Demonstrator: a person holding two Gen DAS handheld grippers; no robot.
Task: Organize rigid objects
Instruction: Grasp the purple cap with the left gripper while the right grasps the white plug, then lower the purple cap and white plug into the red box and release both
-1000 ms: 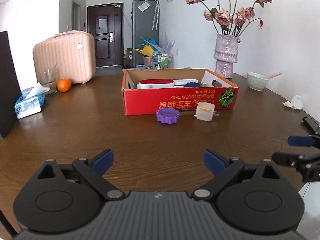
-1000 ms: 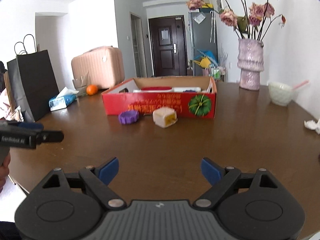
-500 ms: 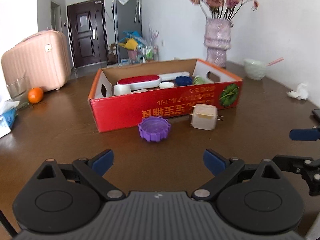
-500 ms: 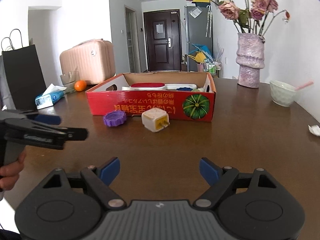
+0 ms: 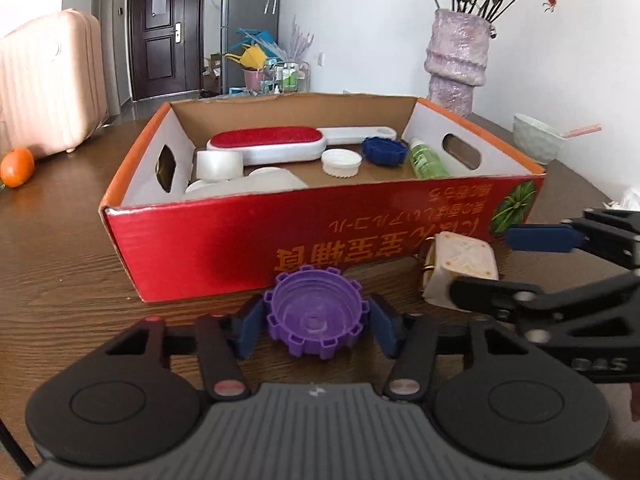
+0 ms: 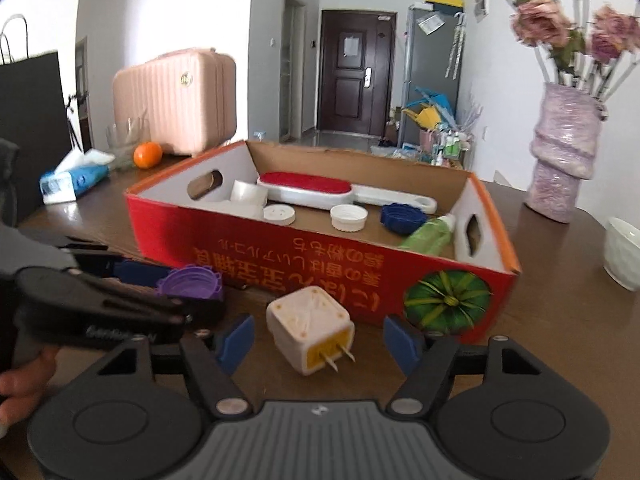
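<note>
A purple toothed cap (image 5: pixel 316 314) lies on the wooden table in front of a red cardboard box (image 5: pixel 248 248). My left gripper (image 5: pixel 316 330) has its blue pads closed against both sides of the cap; it also shows in the right wrist view (image 6: pixel 190 278). A white plug adapter (image 6: pixel 310 326) lies next to it, prongs toward me. My right gripper (image 6: pixel 318 342) is open, its pads on either side of the adapter with gaps. The box holds a red lint brush (image 5: pixel 266 142), white and blue caps and a green bottle.
A purple vase (image 5: pixel 458 56) with dried flowers and a pale bowl (image 5: pixel 538 138) stand at the right. An orange (image 5: pixel 16 166), a pink suitcase (image 6: pixel 176 96), a tissue pack (image 6: pixel 72 180) and a black bag (image 6: pixel 28 120) are at the left.
Both grippers moved forward to the box front. My left gripper closed around the purple cap. My right gripper came around the adapter and narrowed somewhat.
</note>
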